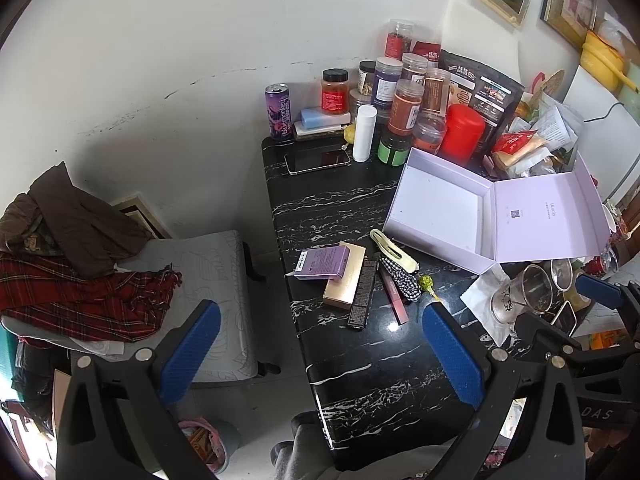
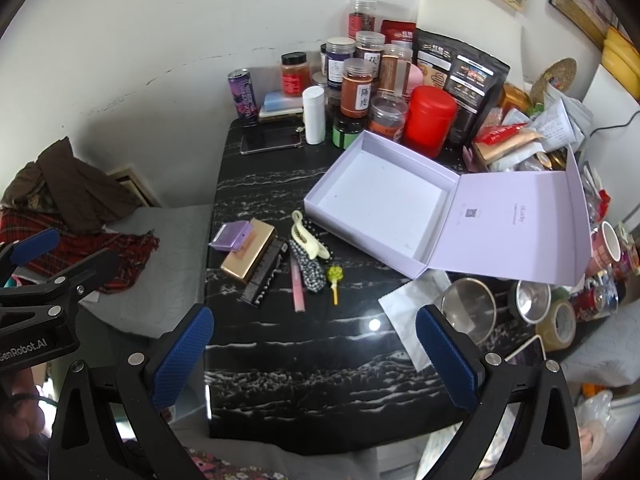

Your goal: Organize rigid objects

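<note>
An open lilac box [image 2: 384, 196] with its lid [image 2: 516, 220] folded out lies on the black marble table [image 2: 320, 360]; nothing is inside it. Left of it sits a small pile: a purple box [image 2: 231, 236] on a gold box [image 2: 249, 254], a long black box [image 2: 266, 276], a pink stick [image 2: 298, 290], a cream hair clip [image 2: 306, 236], a checked scrunchie [image 2: 310, 270] and a green lollipop [image 2: 335, 278]. The same pile [image 1: 352, 276] and lilac box [image 1: 440, 208] show in the left wrist view. Both grippers, left [image 1: 320, 344] and right [image 2: 312, 356], hover open above the table's near part, holding nothing.
Jars [image 2: 356, 88], a red canister [image 2: 430, 120], a white bottle [image 2: 314, 114], a purple can [image 2: 242, 94] and a phone [image 2: 270, 140] crowd the far end. Metal strainers [image 2: 470, 312], tape [image 2: 558, 326] and a tissue [image 2: 412, 300] lie at right. A chair with clothes [image 1: 80, 264] stands at left.
</note>
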Demonstrator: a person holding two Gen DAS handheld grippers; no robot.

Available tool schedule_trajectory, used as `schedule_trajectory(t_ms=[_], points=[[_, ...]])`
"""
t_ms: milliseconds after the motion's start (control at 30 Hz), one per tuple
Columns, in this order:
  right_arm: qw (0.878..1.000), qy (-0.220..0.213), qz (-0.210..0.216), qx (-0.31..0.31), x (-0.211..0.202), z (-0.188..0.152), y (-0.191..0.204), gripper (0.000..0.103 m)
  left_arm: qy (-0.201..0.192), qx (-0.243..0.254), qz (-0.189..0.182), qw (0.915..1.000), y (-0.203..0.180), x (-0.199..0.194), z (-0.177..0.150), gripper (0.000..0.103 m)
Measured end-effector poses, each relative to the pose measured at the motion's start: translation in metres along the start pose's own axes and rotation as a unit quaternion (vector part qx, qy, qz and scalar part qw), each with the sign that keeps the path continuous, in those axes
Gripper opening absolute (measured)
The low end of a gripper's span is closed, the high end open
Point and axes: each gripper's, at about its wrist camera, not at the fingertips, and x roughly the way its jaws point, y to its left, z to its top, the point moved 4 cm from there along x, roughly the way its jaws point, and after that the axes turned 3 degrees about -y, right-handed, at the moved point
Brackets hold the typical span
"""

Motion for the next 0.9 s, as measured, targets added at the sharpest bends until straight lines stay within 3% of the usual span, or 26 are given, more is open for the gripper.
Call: schedule_trajectory(t_ms=[900], points=[[1.0,0.002,0.0,-0.002,0.002,-0.0014,0.0,0.103,0.002,-0.003,-0.002,1.0,0.0023,0.0016,0.0013,0.103]])
